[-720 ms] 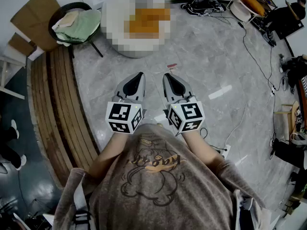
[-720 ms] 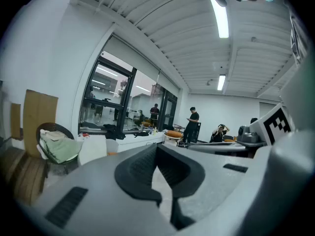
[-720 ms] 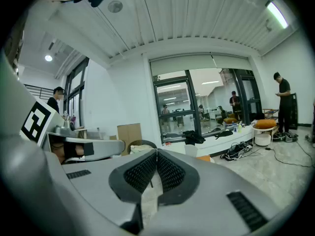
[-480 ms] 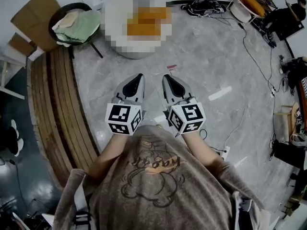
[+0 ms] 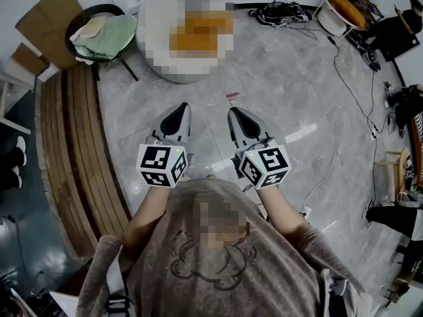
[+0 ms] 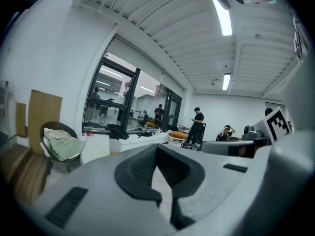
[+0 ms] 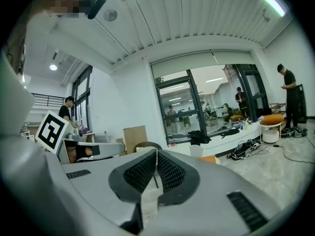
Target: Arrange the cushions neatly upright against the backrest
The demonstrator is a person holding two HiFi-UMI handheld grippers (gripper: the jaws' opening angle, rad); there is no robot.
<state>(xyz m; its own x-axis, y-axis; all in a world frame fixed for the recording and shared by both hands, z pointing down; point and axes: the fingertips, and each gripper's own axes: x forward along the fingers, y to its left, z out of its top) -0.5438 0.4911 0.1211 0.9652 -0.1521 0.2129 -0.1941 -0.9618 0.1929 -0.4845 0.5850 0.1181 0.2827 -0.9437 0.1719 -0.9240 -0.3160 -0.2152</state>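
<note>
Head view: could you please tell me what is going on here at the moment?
A person stands on a grey floor holding a gripper in each hand. The left gripper and the right gripper are both shut and empty, held side by side in front of the body. Ahead is a white seat with what looks like an orange cushion on it. Nothing has been picked up yet.

left grey plastic two-jaw gripper [image 5: 180, 111]: jaws pressed together, nothing in them, aimed forward and a touch below level | right grey plastic two-jaw gripper [image 5: 236, 115]: same deal, closed and empty | both side by side, near each other, bare forearms [image 5: 151, 209] tucked in close
</note>
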